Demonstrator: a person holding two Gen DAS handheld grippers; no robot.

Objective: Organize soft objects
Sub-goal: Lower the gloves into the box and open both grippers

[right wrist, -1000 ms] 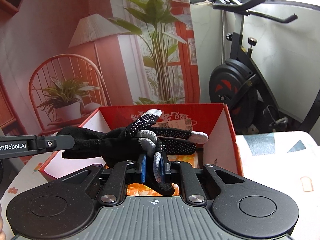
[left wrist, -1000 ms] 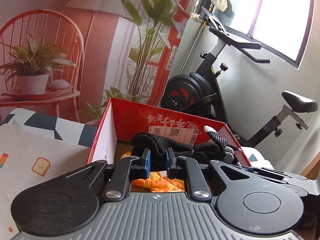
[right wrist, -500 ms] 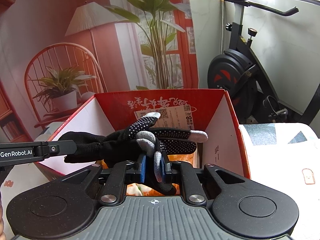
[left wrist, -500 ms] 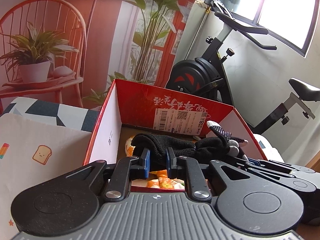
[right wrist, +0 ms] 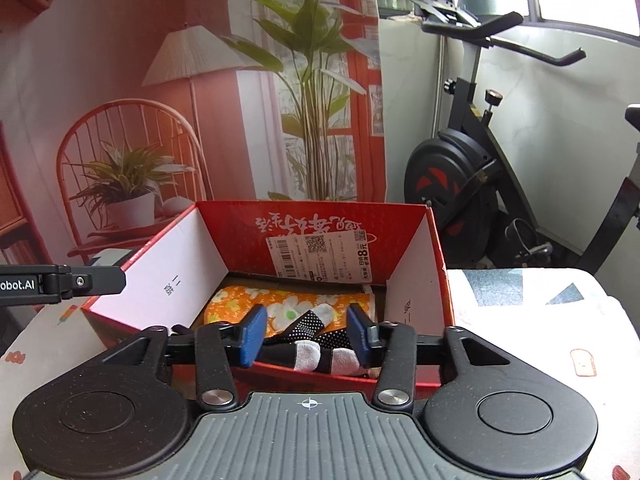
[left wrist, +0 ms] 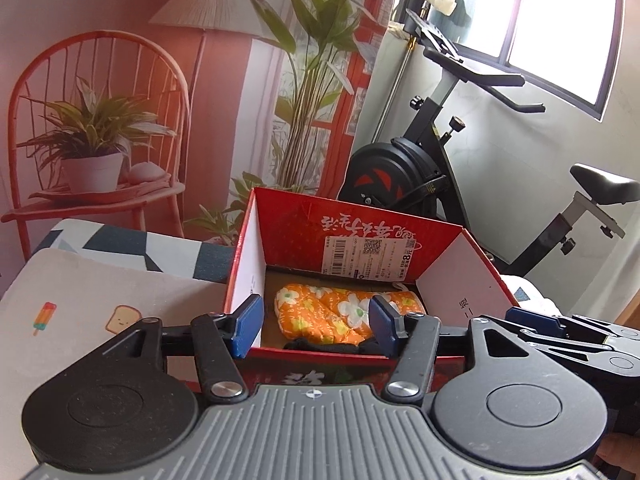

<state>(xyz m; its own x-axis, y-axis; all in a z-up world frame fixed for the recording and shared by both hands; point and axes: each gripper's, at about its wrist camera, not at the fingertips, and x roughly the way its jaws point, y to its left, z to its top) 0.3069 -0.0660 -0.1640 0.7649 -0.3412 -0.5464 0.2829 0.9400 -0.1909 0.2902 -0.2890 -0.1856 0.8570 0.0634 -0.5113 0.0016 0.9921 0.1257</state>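
Observation:
A red cardboard box (left wrist: 360,232) (right wrist: 316,220) stands open on the table. Inside it lies an orange flowered soft item (left wrist: 332,312) (right wrist: 256,300). A black glove with grey fingertips (right wrist: 316,340) lies on top of it at the near wall; only its black edge (left wrist: 332,348) shows in the left wrist view. My left gripper (left wrist: 316,330) is open and empty above the box's near wall. My right gripper (right wrist: 306,334) is open and empty just above the glove. The right gripper also shows at the right edge of the left wrist view (left wrist: 560,332).
A pale cloth with toast and ice-lolly prints (left wrist: 100,312) (right wrist: 560,340) covers the table around the box. An exercise bike (left wrist: 432,168) (right wrist: 472,200) stands behind on the right. A printed backdrop with a chair and plants (left wrist: 120,120) hangs behind.
Both grippers have opened and let go of the black glove. The glove has dropped into the red box onto the orange item.

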